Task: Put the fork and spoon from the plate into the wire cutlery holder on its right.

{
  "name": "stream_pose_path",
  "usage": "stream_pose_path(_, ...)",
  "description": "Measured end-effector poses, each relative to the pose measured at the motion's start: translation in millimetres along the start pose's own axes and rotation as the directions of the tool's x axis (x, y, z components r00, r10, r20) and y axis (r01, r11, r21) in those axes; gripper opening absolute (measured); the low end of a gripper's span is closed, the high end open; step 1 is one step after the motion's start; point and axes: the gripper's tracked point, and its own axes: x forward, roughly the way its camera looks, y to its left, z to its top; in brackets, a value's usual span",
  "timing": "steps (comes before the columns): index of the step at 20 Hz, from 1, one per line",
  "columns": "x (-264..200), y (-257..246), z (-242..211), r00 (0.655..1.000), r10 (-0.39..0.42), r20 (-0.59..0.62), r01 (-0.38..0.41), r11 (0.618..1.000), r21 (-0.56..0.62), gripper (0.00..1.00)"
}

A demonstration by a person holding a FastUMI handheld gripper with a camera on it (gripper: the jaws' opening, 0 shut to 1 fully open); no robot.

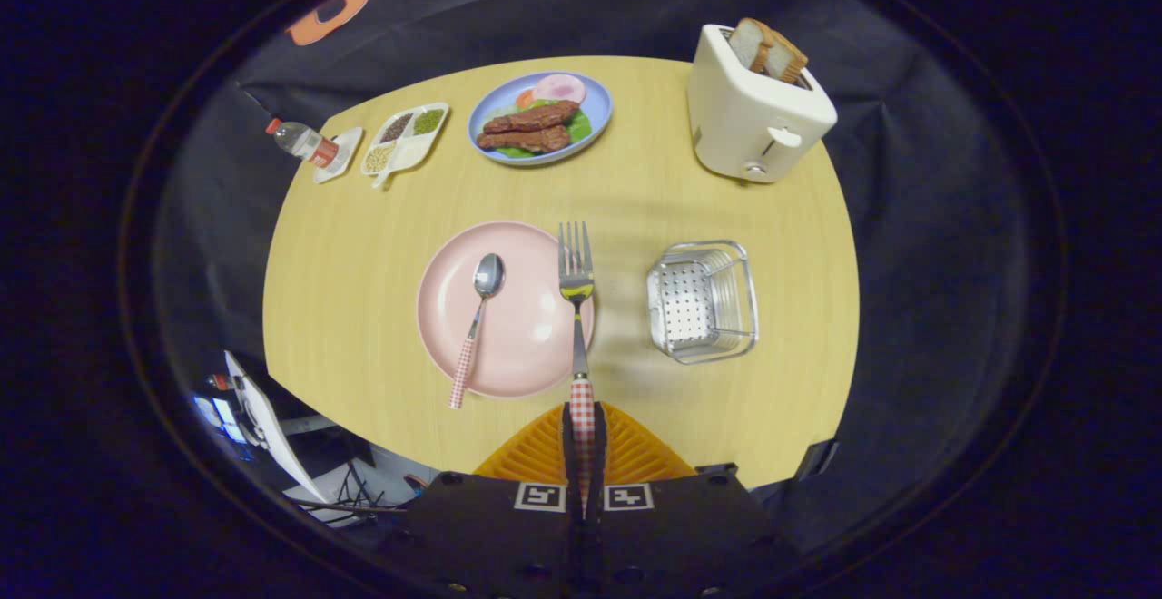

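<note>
- The hand-held gripper (582, 422) has its two orange ribbed fingers (536, 454) pressed together on the red-and-white checked handle of the steel fork (576, 309), gripping it.
- The fork points straight ahead, tines over the right rim of the round pink plate (526, 345); whether it is lifted off the rim is hard to judge.
- A steel spoon with a checked handle (477, 322) lies on the plate, handle over its near edge.
- The empty wire cutlery holder (704, 301) stands on the pale wooden surface (363, 309), just right of the plate.
</note>
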Motion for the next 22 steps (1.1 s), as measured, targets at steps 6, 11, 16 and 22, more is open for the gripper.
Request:
stream_pose_path(6, -13.6, -60.0, 4.5, 0.986, -0.039, -0.164, 0.049, 0.997, 0.056, 0.01)
stream_pose_path(11, 6.0, -71.2, 4.3, 0.953, -0.01, -0.303, 0.041, 0.994, 0.096, 0.0)
stream_pose_path(16, 19.4, -77.6, 8.8, 0.924, -0.017, -0.382, 0.058, 0.994, 0.096, 0.01)
stream_pose_path(22, 24.5, -83.4, 30.5, 0.936, -0.028, -0.352, 0.07, 0.992, 0.108, 0.12)
